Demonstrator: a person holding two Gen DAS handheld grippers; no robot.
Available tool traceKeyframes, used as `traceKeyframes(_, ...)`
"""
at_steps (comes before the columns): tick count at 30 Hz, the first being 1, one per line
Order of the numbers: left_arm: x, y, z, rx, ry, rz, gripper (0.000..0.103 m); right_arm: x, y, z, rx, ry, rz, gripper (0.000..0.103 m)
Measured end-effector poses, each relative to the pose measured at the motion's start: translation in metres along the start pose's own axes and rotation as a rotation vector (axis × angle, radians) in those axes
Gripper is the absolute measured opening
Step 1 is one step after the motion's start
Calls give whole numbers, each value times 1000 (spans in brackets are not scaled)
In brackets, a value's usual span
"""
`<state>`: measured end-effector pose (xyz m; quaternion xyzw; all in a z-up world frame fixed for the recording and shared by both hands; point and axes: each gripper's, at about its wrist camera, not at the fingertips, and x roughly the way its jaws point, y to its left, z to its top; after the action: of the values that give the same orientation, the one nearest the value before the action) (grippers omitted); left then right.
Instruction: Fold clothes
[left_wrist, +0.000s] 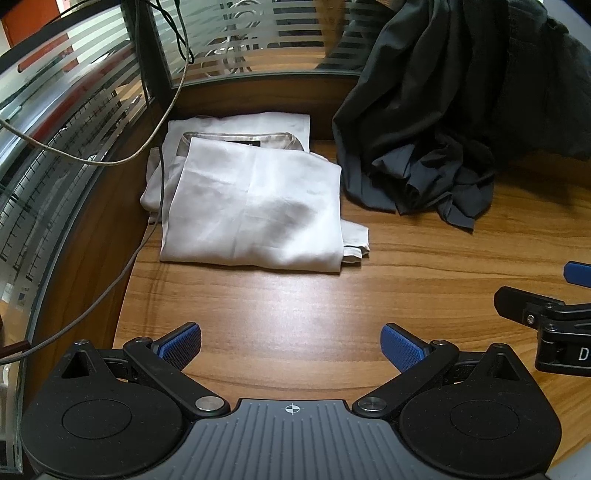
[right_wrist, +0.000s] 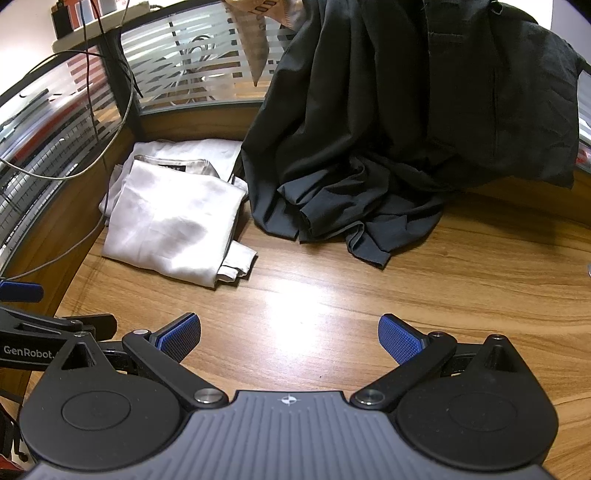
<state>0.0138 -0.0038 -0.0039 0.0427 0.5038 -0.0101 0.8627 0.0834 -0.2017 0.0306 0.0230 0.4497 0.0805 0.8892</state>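
A folded white garment (left_wrist: 255, 206) (right_wrist: 173, 225) lies flat on the wooden table (left_wrist: 295, 302) (right_wrist: 314, 295) near the back left corner. A dark grey garment (left_wrist: 443, 129) (right_wrist: 388, 147) hangs over the back partition and bunches on the tabletop to its right. My left gripper (left_wrist: 291, 347) is open over bare wood, well short of the white garment. My right gripper (right_wrist: 290, 338) is also open and holds nothing, in front of both garments. Each gripper shows at the other view's edge: right gripper (left_wrist: 546, 314), left gripper (right_wrist: 44, 325).
Frosted striped glass partitions (left_wrist: 55, 147) (right_wrist: 184, 62) wall the desk at the back and left. Loose cables (left_wrist: 155, 192) (right_wrist: 110, 122) dangle by the corner, one trailing over the white garment's left edge.
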Motion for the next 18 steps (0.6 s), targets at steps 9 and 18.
traceKeyframes(9,1,-1,2,9,-4,-25,103,1,0,2,-7,-1,-3,103)
traceKeyframes(18,4,1,4,2,7,-39,103,4,2,5,-13,7,-9,103)
